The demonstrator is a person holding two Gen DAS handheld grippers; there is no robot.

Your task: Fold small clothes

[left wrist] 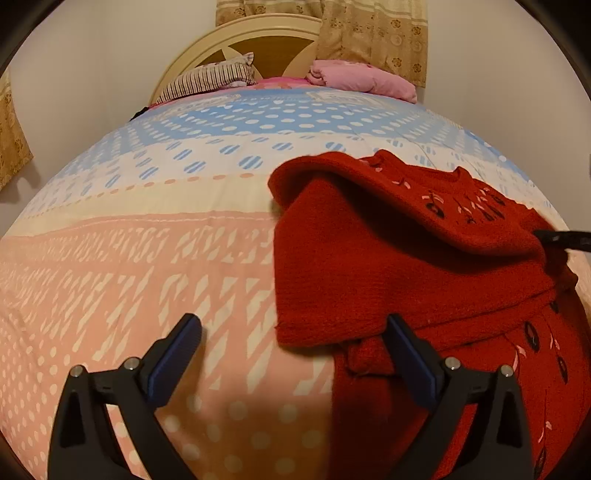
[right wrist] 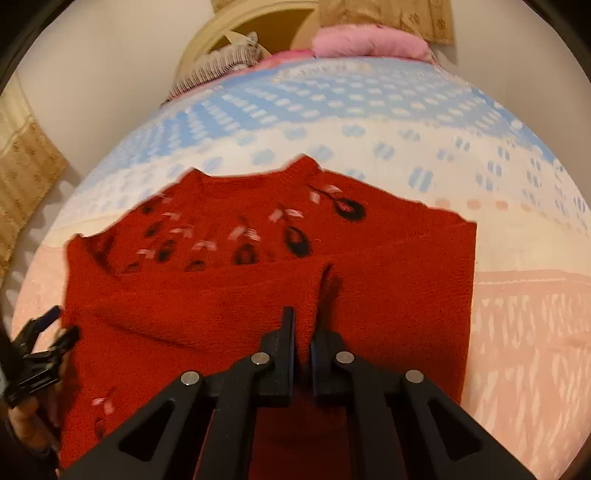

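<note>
A: Nearest the right wrist camera, what has the right tool (right wrist: 303, 332) got?

B: Its jaws are pinched together on a raised fold of the red sweater (right wrist: 258, 295); the knit bunches up between the dark pads just ahead of them.

A: And the left tool (left wrist: 291, 332)?

B: Spread wide, gripping nothing. Its left finger (left wrist: 177, 354) hangs over bare bedspread (left wrist: 147, 258); its right finger (left wrist: 410, 358) sits over the sweater's near edge. The lower corner of a folded-over flap lies in the gap between them, untouched by the pads as far as I can tell.

A: Where does the sweater lie overall?

B: Spread on the bed, on the pink and cream part of the bedspread. From the left wrist view it fills the right half, well to the right of the tool's centre line. A plain flap is folded across it, and the patterned chest with dark ovals and pale pink marks shows beyond.

A: Farther back?

B: A striped pillow (left wrist: 210, 75) and a pink bundle (left wrist: 362, 77) by the headboard (left wrist: 258, 37), with a patterned curtain (left wrist: 373, 33) behind.
</note>
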